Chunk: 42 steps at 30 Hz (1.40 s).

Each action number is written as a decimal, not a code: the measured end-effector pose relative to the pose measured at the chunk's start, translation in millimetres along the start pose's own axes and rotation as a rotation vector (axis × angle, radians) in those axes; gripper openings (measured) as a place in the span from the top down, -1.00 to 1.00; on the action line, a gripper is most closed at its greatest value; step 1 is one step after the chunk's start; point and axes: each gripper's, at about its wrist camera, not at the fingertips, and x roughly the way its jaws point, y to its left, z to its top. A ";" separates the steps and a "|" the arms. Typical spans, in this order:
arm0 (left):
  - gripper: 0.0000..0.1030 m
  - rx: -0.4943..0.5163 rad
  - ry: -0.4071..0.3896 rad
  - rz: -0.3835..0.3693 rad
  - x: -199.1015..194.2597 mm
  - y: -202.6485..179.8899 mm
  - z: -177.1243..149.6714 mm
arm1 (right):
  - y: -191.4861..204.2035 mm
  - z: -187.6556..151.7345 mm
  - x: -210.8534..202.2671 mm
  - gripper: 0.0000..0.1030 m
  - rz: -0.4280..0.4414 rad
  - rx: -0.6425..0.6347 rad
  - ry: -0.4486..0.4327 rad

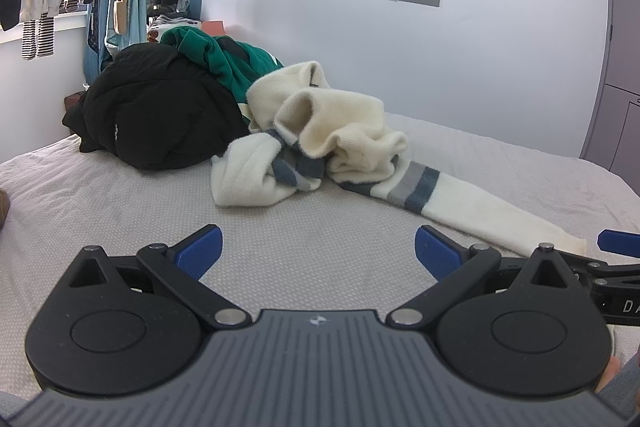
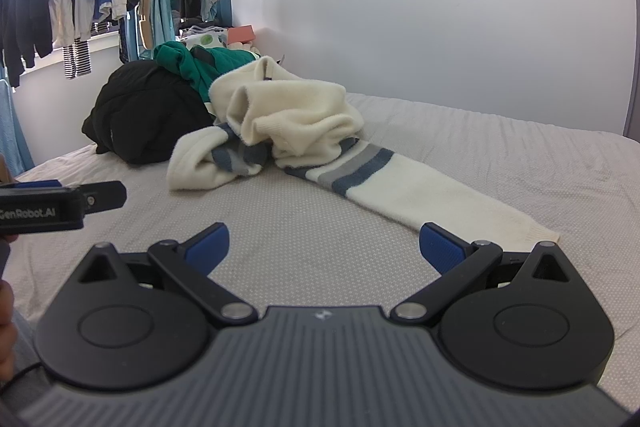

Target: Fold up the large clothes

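Both grippers (image 1: pixel 318 253) (image 2: pixel 324 247) agape, empty; cream sweater (image 2: pixel 296 131) body bunched, unreadable.

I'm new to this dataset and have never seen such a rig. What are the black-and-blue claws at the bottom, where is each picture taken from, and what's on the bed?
No robot here: a person holds a two-finger gripper in each hand, each carrying a fisheye camera looking along its fingers. The left wrist view shows the left gripper, the right wrist view the right gripper. Both are open and hold nothing. On the bed lie a crumpled cream sweater with blue and grey stripes, one sleeve stretched toward the grippers, a black garment and a green garment. Clothes hang behind.
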 end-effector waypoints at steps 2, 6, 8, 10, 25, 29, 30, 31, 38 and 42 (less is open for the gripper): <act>-1.00 0.000 0.000 0.000 0.0 0.0 0.0 | -0.6 0.6 0.0 -1.00 0.000 0.000 0.000; -1.00 0.000 0.000 0.000 0.7 0.0 -0.6 | -0.4 -0.1 0.1 -1.00 0.001 0.001 0.001; -1.00 0.000 0.000 -0.001 0.2 -0.1 -0.1 | -0.3 0.1 0.1 -1.00 0.000 0.001 0.001; -1.00 0.000 0.000 0.000 0.4 -0.1 -0.4 | -1.2 1.1 0.2 -1.00 0.001 0.001 0.001; -1.00 -0.001 0.000 -0.001 0.5 -0.2 -0.3 | 1.9 -3.0 3.8 -1.00 0.000 0.000 0.003; -1.00 -0.001 0.001 -0.001 0.8 -0.1 -0.3 | 1.7 -2.6 3.9 -1.00 -0.001 0.001 0.004; -1.00 -0.001 0.000 -0.001 0.4 -0.2 -0.1 | 1.6 -2.5 3.9 -1.00 -0.001 0.002 0.003; -1.00 -0.001 -0.001 -0.001 0.5 -0.2 -0.2 | 1.9 -3.5 3.5 -1.00 -0.001 0.003 0.003; -1.00 0.003 -0.002 0.005 1.1 -1.0 -0.2 | 1.5 -5.1 4.5 -1.00 -0.001 0.003 0.003; -1.00 0.001 -0.001 0.008 4.5 -2.0 0.1 | 0.3 -4.4 5.7 -1.00 -0.004 0.008 0.005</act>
